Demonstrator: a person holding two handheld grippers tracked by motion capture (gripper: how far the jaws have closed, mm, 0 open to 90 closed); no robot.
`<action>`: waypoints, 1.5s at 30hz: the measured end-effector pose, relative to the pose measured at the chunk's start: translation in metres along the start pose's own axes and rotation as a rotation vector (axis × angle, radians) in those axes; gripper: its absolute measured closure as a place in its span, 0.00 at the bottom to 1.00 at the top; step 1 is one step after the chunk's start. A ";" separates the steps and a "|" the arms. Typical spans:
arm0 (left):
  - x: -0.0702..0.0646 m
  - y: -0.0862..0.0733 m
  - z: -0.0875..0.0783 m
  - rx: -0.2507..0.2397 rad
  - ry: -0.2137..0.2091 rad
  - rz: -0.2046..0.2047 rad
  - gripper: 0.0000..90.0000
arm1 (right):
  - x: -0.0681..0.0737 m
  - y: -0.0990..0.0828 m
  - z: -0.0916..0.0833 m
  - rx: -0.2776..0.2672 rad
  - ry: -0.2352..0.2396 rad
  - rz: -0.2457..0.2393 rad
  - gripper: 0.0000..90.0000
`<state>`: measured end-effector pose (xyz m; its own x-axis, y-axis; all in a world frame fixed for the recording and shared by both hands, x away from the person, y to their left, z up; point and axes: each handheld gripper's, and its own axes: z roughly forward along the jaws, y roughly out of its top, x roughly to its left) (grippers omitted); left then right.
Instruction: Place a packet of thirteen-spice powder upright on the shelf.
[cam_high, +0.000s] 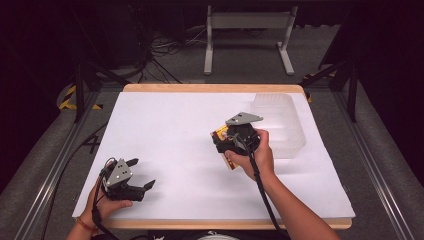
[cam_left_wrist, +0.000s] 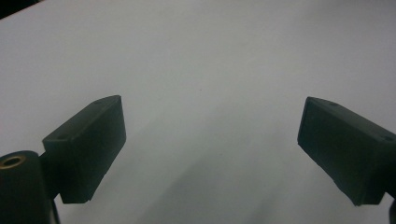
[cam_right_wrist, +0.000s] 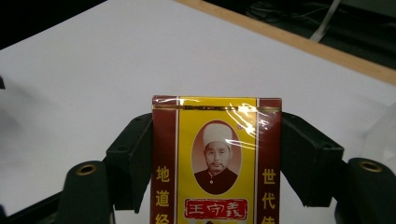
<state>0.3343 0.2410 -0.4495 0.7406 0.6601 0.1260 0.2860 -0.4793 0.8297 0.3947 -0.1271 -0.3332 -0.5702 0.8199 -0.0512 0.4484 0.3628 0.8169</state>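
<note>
Right gripper (cam_high: 223, 141) sits right of centre in the high view, lifted off the sheet, jaws clamped on a box (cam_high: 220, 135). In the right gripper view the box (cam_right_wrist: 216, 161) stands upright between the two black jaws, pads pressed to its dark red side bands; front is yellow with a portrait and red label, wrapped in glossy film.

Left gripper (cam_high: 135, 174) is at lower left of the high view, low over the sheet, jaws spread wide with nothing between them. Left gripper view confirms: bare white surface in the gap.

Clear plastic bin (cam_high: 280, 122) lies at right of the high view, just beside the right hand (cam_high: 255, 152), near the sheet's right edge. The two grippers are well apart; a broad bare stretch of sheet (cam_high: 170, 125) lies between them and toward the upper left.

Surface: white sheet on a wooden tabletop (cam_high: 210, 88), wood showing at far and near edges. Beyond: grey carpet, cables, a grey metal stand (cam_high: 247, 35) at top centre, dark surroundings.
</note>
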 end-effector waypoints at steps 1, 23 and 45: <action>0.000 0.000 0.000 -0.001 -0.001 -0.002 0.09 | -0.003 0.002 -0.003 -0.014 0.000 -0.006 0.36; 0.001 0.000 -0.001 -0.011 -0.009 -0.003 0.09 | -0.076 0.015 -0.025 -0.149 -0.140 0.086 0.36; -0.001 0.000 0.002 0.010 -0.019 0.014 0.09 | -0.139 -0.016 -0.012 -0.136 -0.237 0.177 0.36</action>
<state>0.3345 0.2395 -0.4508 0.7558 0.6423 0.1272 0.2814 -0.4941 0.8226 0.4591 -0.2523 -0.3324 -0.3085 0.9510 -0.0206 0.4213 0.1560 0.8934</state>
